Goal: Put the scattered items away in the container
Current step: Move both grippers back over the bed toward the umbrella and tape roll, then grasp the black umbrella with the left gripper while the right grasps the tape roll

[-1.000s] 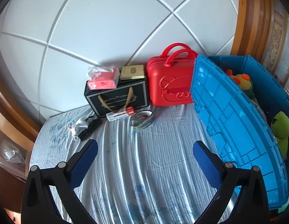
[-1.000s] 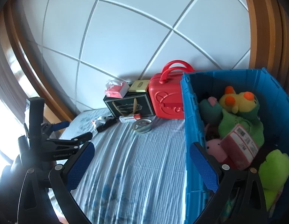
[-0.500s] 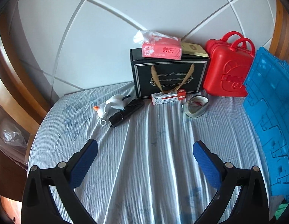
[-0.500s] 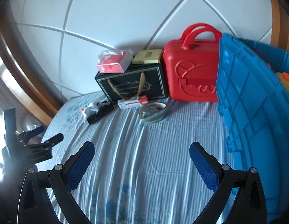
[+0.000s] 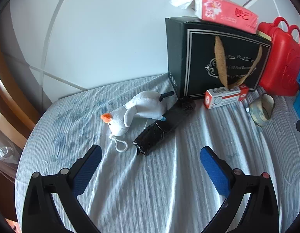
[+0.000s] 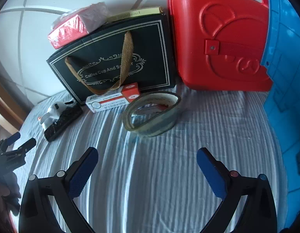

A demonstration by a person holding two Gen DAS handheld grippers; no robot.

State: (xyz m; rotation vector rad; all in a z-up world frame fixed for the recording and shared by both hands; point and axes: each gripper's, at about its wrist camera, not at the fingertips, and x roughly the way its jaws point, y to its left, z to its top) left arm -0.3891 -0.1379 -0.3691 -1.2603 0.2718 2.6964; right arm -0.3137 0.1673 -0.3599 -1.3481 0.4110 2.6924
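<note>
Both grippers are wide open and empty, so the left gripper point(image 5: 151, 162) should drop straight over the black roll point(image 5: 165, 122) beside the toy duck point(image 5: 134, 111), while the right gripper point(image 6: 147, 164) lines up on the squashed tape ring point(image 6: 152, 114) near the blue container point(image 6: 285, 77).

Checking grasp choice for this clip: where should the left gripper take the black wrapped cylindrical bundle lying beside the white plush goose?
Probably across its middle. The black wrapped cylindrical bundle lies flat and diagonal on the striped bedsheet, its far end close to the black gift bag. The white plush goose touches its left flank, so come from above, one finger slipped between them. The open left gripper sits just short of its near end.
</note>
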